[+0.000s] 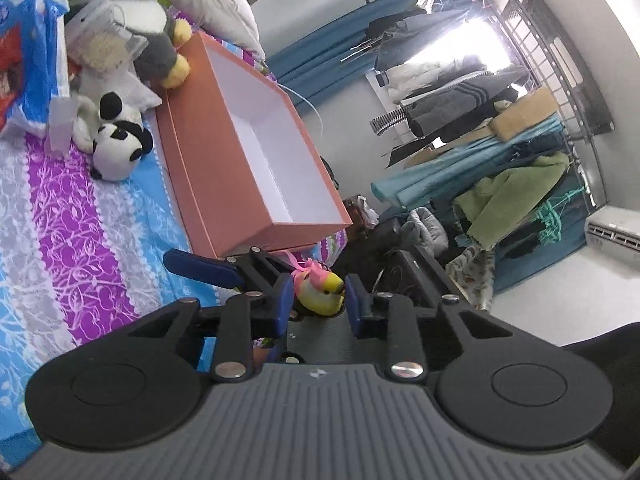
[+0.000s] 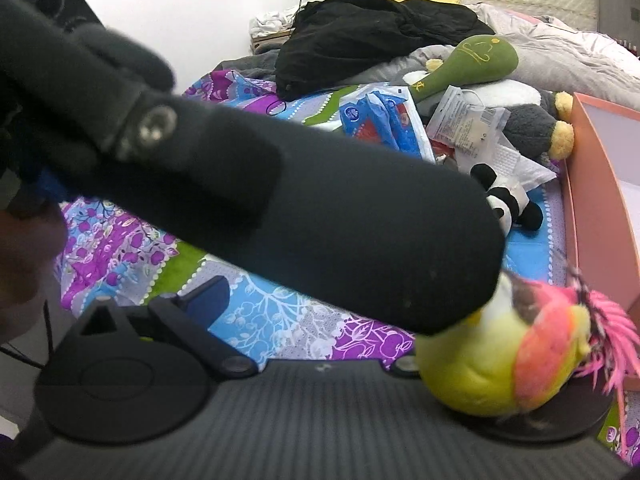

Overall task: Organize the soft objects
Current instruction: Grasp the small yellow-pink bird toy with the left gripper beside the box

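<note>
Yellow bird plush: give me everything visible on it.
The yellow bird plush is small and rounded, soft-looking, yellow-green with an orange-pink cheek patch, a dark eye and a pink ribbon tuft on top. It sits between the blue pads of the left gripper, whose jaws stand partly closed around it; whether they press it is unclear. The right wrist view shows it blurred and close, at the bed's edge near the orange box.

Plush bird (image 1: 322, 294) — yellow-green body, orange-pink cheek band, pink ribbon.
Box (image 1: 208, 184) — salmon-orange outside, white inside.
Bedsheet (image 1: 80, 208): stripes of purple, sky blue and grey, white floral tracery; green patches in the right wrist view.
Panda toy (image 1: 116, 148): black and white.
Left gripper (image 1: 316, 312): black arms, blue pads.
</note>
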The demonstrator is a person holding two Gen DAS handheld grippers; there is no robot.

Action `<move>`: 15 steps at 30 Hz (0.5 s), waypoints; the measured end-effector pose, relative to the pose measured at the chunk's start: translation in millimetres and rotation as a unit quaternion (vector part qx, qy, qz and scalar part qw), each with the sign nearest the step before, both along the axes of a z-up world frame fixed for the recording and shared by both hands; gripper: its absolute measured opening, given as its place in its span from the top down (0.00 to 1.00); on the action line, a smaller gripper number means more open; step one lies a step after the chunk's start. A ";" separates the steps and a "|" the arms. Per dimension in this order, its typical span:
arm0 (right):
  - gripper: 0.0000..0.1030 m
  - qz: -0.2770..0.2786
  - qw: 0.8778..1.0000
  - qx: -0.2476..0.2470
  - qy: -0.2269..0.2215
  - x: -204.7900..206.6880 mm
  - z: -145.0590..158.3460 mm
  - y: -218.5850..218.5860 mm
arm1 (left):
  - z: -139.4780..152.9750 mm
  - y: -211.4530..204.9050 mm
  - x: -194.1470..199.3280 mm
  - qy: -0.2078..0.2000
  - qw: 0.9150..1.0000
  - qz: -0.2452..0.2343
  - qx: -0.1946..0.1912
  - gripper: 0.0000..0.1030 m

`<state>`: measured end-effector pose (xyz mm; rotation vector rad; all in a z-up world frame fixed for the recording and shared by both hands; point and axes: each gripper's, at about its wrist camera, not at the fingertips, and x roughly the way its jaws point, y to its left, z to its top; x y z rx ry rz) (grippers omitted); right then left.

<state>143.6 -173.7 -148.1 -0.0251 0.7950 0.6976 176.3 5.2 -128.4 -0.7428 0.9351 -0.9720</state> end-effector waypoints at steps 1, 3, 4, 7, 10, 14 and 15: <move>0.00 0.002 1.000 0.001 0.002 0.3 -0.6 -0.2 | 0.0 0.0 0.0 0.001 1.000 0.000 -0.001 0.72; 0.00 0.005 1.000 0.004 0.005 0.5 -0.3 1.0 | -0.1 0.1 -0.2 0.001 1.000 0.000 0.000 0.72; 0.00 0.006 1.000 0.005 0.006 0.9 -0.4 1.1 | -0.2 -0.3 -0.4 0.001 1.000 0.000 -0.002 0.72; 0.00 0.004 1.000 0.003 0.008 0.5 -0.5 1.5 | -0.5 -1.3 -0.4 0.004 1.000 0.001 -0.006 0.78; 0.00 0.005 1.000 0.000 0.005 -0.3 -0.1 2.0 | -0.3 -2.2 -0.7 0.002 1.000 0.007 -0.006 0.80; 0.00 0.002 1.000 -0.002 0.007 0.2 -0.3 0.3 | 0.6 -3.7 -1.2 0.002 1.000 0.015 -0.001 0.88; 0.00 0.001 1.000 -0.003 0.006 0.0 -0.5 0.2 | 0.6 -2.8 -0.8 0.003 1.000 0.019 0.000 0.93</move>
